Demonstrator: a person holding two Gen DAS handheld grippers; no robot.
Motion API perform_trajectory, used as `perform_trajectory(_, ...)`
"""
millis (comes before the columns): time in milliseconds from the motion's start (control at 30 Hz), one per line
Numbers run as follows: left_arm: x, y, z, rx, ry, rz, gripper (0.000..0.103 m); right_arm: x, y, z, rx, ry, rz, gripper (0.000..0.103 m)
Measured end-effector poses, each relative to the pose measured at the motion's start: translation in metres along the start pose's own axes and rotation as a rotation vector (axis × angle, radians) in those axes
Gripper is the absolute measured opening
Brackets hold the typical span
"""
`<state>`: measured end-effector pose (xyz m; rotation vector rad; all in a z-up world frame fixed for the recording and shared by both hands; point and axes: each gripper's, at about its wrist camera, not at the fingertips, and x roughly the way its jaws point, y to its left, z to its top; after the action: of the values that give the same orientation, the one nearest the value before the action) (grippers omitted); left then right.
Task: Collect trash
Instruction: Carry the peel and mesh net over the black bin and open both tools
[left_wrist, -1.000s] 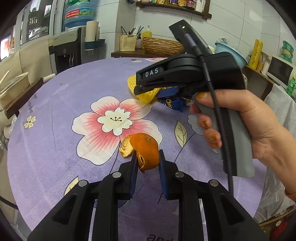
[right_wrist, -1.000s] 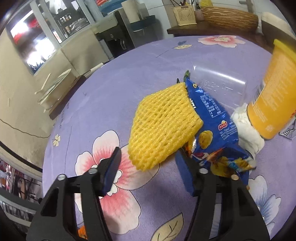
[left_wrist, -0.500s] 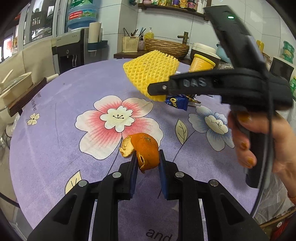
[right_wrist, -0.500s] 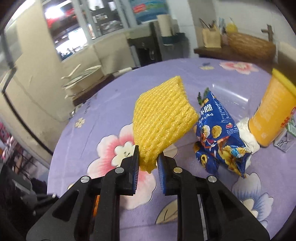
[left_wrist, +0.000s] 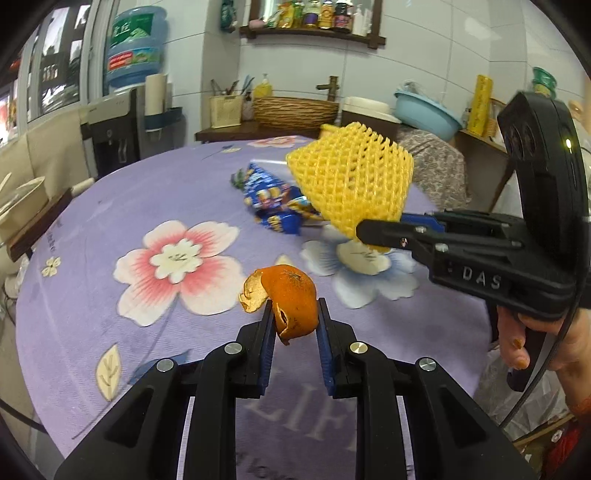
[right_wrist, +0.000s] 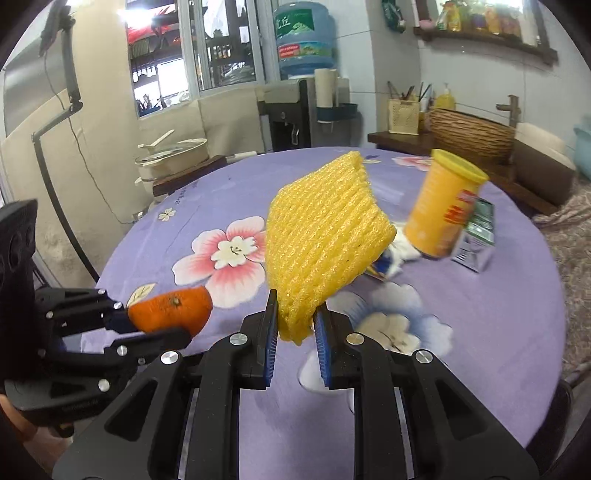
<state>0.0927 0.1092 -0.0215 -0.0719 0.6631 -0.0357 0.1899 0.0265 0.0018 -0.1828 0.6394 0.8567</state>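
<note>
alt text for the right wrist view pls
The right hand-held gripper is shut on a yellow foam fruit net above a purple floral table. At left, the left hand-held gripper holds an orange peel.

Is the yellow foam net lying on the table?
No, the yellow foam net hangs clear above the table, pinched at its lower corner by the right gripper.

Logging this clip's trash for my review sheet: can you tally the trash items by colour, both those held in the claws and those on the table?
Orange: 1, the orange peel in the left claw
Yellow: 2, the foam fruit net in the right claw, the yellow canister
Blue: 1, the snack bag
White: 1, the crumpled tissue
Green and white: 1, the small carton
Total: 6
</note>
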Motion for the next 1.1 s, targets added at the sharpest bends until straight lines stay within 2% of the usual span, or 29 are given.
perform_trajectory(133, -0.007, -0.033, 0.004, 0.061, -0.031, -0.029, 0.022, -0.032, -0.012, -0.019, 0.017, -0.023, -0.016, 0.019)
perform_trajectory(300, -0.012, -0.073, 0.009, 0.112, -0.055, -0.102, 0.022, -0.067, -0.029, -0.045, 0.049, -0.058, -0.055, 0.019)
perform_trajectory(500, -0.003, -0.114, 0.015, 0.155, -0.059, -0.177, 0.022, -0.103, -0.055, -0.076, 0.085, -0.095, -0.174, 0.019)
perform_trajectory(733, 0.018, -0.156, 0.019, 0.183, -0.040, -0.248, 0.022, -0.140, -0.111, -0.118, 0.227, -0.107, -0.317, 0.019)
perform_trajectory(933, 0.034, -0.195, 0.021, 0.227, -0.024, -0.321, 0.022, -0.163, -0.158, -0.155, 0.333, -0.100, -0.464, 0.019)
perform_trajectory(1100, 0.053, -0.225, 0.022, 0.243, -0.006, -0.375, 0.022, -0.168, -0.186, -0.182, 0.392, -0.063, -0.529, 0.019)
